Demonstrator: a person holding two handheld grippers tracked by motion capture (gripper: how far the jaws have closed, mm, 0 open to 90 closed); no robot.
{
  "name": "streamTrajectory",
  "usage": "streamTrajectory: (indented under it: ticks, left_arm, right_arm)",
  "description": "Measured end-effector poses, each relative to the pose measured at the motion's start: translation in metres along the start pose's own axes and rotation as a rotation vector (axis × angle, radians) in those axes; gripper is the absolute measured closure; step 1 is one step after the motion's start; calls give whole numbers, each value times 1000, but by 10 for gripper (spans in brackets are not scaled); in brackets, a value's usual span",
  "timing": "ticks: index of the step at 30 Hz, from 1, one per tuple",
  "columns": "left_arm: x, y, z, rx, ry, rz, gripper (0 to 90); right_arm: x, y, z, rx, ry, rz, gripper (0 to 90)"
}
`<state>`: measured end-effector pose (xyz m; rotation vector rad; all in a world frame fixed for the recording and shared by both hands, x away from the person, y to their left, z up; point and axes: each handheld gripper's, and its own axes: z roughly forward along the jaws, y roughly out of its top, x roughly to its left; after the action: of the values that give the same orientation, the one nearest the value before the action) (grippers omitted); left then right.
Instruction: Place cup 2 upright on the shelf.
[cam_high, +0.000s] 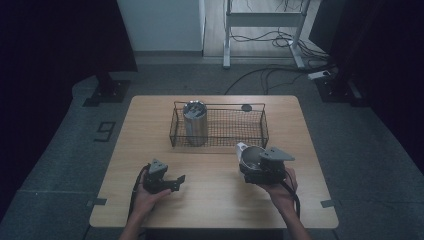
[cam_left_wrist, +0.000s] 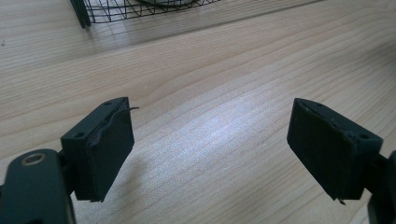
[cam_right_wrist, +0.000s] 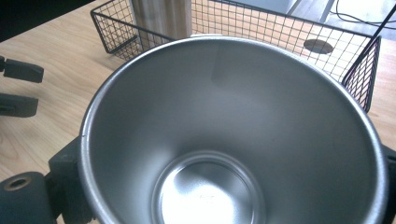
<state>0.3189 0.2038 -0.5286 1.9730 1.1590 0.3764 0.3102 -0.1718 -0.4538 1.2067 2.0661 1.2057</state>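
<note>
A steel cup (cam_high: 249, 155) lies tilted in my right gripper (cam_high: 254, 165), which is shut on it just in front of the wire basket (cam_high: 265, 131). In the right gripper view the cup's open mouth (cam_right_wrist: 224, 140) faces the camera and its inside is bare. A second steel tumbler (cam_high: 195, 122) stands upright in the basket's left end, and its lower part (cam_right_wrist: 161, 16) rises behind the cup's rim. My left gripper (cam_high: 178, 181) rests low over the table at the front left, open, with bare wood between its jaws (cam_left_wrist: 210, 144).
The wooden table (cam_high: 215, 200) has free surface between the two hands. A dark round disc (cam_high: 246, 107) sits at the basket's back right. Desk legs and cables (cam_high: 270, 40) lie on the floor beyond the table.
</note>
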Motion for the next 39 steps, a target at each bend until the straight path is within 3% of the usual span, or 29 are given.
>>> streamTrajectory:
  ticks: [12,22,39]
  left_arm:
    - [3,0,-2,-3,1,-7,149]
    - [2,0,-1,2,-5,-6,149]
    - [0,-1,1,9,-10,2,149]
  right_arm:
    - [-6,19,1,-28,19,7,70]
    - [-12,27,3,-27,10,17,70]
    - [-22,57,3,-33,-24,-3,70]
